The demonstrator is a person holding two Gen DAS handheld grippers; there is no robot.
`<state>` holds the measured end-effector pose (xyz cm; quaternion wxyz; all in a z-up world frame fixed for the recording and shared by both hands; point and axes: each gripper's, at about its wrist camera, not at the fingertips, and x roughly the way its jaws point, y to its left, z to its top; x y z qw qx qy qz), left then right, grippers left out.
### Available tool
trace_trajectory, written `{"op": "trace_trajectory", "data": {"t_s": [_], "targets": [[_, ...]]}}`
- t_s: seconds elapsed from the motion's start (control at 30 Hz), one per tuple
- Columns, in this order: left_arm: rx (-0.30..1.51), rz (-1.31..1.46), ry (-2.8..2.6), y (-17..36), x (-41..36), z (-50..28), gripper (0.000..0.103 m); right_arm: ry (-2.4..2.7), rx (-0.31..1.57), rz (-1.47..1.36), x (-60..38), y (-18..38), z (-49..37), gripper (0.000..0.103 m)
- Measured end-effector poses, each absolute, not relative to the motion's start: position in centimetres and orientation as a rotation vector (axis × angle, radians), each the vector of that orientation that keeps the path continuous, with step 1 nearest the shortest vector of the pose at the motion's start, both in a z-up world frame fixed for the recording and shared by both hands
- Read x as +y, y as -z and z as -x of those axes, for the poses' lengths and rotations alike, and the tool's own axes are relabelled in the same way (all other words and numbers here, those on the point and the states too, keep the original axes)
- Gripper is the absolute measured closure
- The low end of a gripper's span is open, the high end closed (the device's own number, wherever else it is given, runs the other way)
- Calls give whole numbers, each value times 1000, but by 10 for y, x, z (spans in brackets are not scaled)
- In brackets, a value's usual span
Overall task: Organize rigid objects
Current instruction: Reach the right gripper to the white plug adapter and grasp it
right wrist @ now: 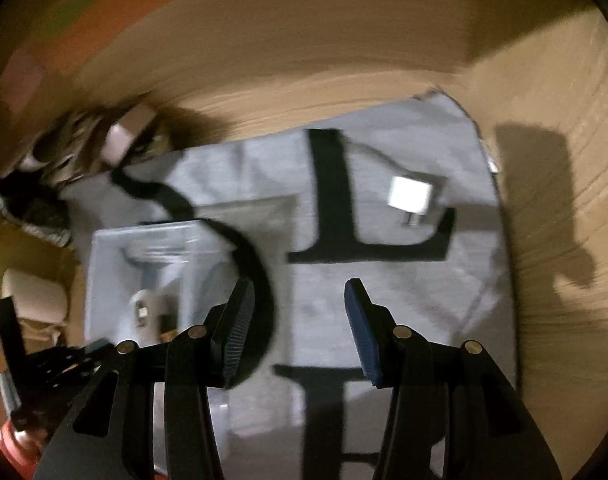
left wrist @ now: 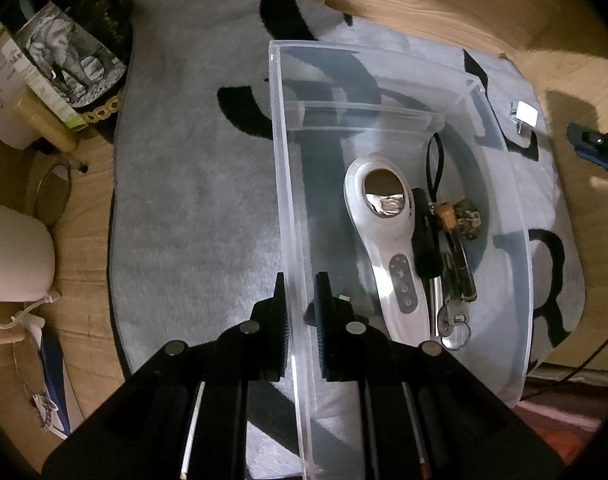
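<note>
Left tool (left wrist: 302,300): clenched on the clear bin (left wrist: 282,184) wall
Right tool (right wrist: 300,320): released, above the grey mat (right wrist: 383,300)
White cube (right wrist: 408,192): on mat

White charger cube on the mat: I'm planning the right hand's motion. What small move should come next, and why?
Probably ease the right gripper forward toward the white charger cube. Its jaws stand open and empty, the cube lies alone on the grey mat outside the clear bin, whose wall the left gripper straddles.
</note>
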<state>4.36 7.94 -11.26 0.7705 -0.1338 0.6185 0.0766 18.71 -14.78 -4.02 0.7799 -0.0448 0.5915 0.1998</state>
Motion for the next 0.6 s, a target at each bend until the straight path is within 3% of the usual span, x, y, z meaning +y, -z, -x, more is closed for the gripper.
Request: {"op": "trace_trajectory", "data": {"t_s": [0.6], "targets": [[1445, 353, -303, 118, 80, -57, 92, -371, 1265, 108, -187, 94, -255, 59]]}}
